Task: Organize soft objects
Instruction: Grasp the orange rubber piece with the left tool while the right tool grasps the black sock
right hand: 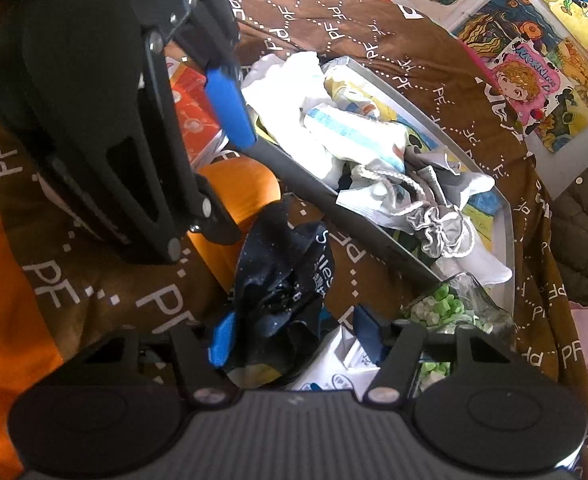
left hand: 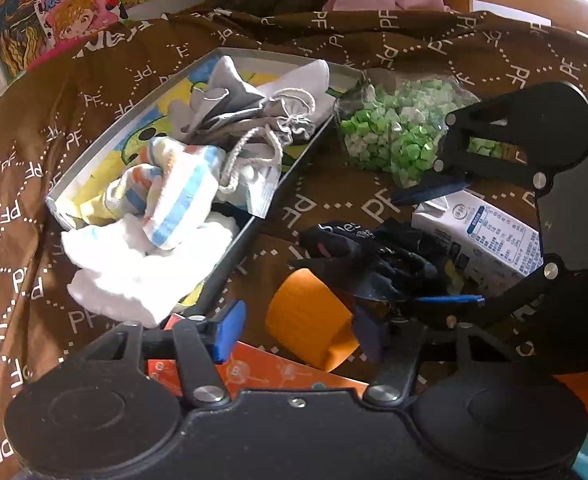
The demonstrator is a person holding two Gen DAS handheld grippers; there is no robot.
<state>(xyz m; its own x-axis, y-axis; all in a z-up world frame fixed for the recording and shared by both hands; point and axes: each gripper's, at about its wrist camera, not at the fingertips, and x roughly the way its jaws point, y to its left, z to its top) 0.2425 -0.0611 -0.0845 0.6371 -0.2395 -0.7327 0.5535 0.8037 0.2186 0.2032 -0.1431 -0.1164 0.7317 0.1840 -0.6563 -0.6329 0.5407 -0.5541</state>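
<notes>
While the left gripper (left hand: 298,334) hangs half-wide over a brown bedspread (left hand: 93,60), its own camera shows an orange cup (left hand: 310,320) lying on its side between the fingers, with a sliver of bedding visible between the blue pad and the cup. The right wrist view alone shows a crumpled black cloth (right hand: 281,280) sitting between the fingers of the right gripper (right hand: 296,338). That gripper is also partly open: one pad is at the cloth's edge and the other stands clear of it.

Beside both tools lies a shallow grey tray (left hand: 105,144) heaped with a striped cloth (left hand: 181,200), a grey drawstring pouch (left hand: 253,116) and a white cloth (left hand: 133,272) spilling over its near end. A clear bag of green bits (left hand: 394,132) and a white carton (left hand: 494,236) crowd the black cloth. An orange box (left hand: 273,372) lies under the left tool.
</notes>
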